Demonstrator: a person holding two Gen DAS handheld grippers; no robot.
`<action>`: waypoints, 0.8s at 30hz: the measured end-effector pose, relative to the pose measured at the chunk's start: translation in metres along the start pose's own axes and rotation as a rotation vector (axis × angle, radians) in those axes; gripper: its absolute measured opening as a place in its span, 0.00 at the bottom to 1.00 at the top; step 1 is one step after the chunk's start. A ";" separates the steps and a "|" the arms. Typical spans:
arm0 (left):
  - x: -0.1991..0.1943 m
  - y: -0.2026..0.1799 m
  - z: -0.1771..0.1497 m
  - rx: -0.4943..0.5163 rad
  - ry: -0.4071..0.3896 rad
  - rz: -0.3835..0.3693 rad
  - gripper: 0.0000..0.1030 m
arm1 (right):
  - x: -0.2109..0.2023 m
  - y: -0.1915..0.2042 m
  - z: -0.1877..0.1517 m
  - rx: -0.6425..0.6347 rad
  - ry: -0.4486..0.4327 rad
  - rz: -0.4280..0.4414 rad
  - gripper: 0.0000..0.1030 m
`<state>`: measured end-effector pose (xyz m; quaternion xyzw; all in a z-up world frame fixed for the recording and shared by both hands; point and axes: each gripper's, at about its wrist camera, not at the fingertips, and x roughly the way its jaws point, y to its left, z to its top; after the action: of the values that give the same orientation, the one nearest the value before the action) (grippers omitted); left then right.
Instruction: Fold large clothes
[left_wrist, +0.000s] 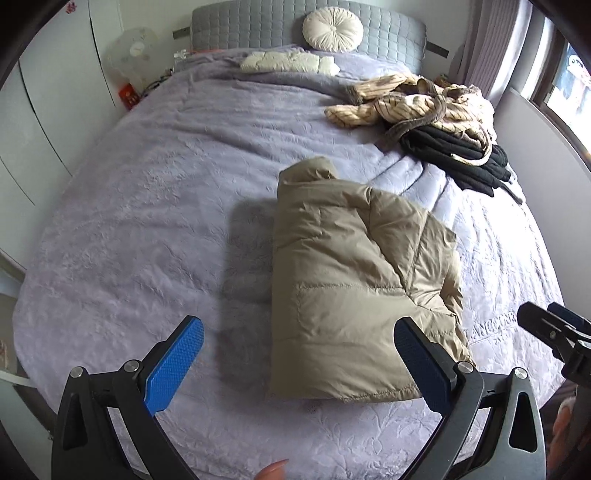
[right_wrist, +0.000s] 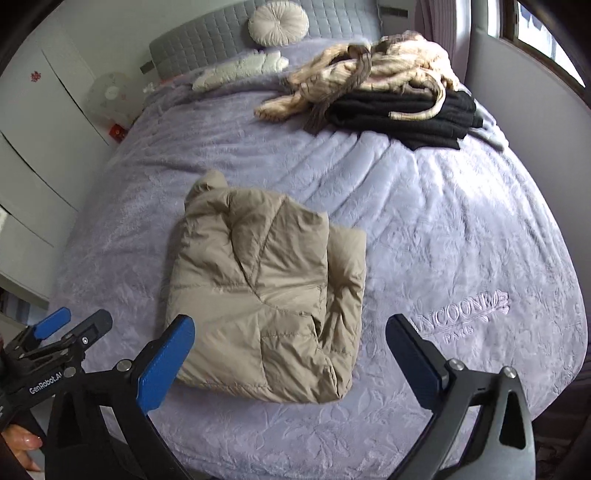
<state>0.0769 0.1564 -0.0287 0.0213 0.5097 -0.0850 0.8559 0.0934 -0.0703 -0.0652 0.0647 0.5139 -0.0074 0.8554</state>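
A tan puffer jacket (left_wrist: 347, 280) lies folded into a compact rectangle on the lilac bedspread (left_wrist: 147, 206), near the bed's foot. It also shows in the right wrist view (right_wrist: 266, 295). My left gripper (left_wrist: 299, 354) is open and empty, held above the bed at the jacket's near edge. My right gripper (right_wrist: 291, 354) is open and empty, held just short of the jacket's near edge. The right gripper also shows at the right edge of the left wrist view (left_wrist: 554, 332), and the left gripper at the left edge of the right wrist view (right_wrist: 62, 332).
A beige striped garment (left_wrist: 413, 103) lies crumpled on a black garment (left_wrist: 458, 155) at the bed's far right. A round cream cushion (left_wrist: 332, 29) leans on the grey headboard (left_wrist: 258, 26). White wardrobes (left_wrist: 44, 110) and a fan (left_wrist: 131, 51) stand left.
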 end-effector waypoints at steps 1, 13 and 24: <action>-0.003 0.000 0.000 0.001 -0.005 0.003 1.00 | -0.001 0.001 0.000 -0.004 -0.005 -0.016 1.00; -0.025 0.006 -0.003 -0.012 -0.059 0.068 1.00 | -0.010 0.006 0.005 -0.009 -0.036 -0.077 1.00; -0.034 0.005 -0.004 -0.015 -0.075 0.067 1.00 | -0.017 0.008 0.004 -0.013 -0.058 -0.086 1.00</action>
<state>0.0584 0.1660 -0.0016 0.0284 0.4771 -0.0533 0.8767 0.0892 -0.0638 -0.0480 0.0367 0.4913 -0.0428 0.8692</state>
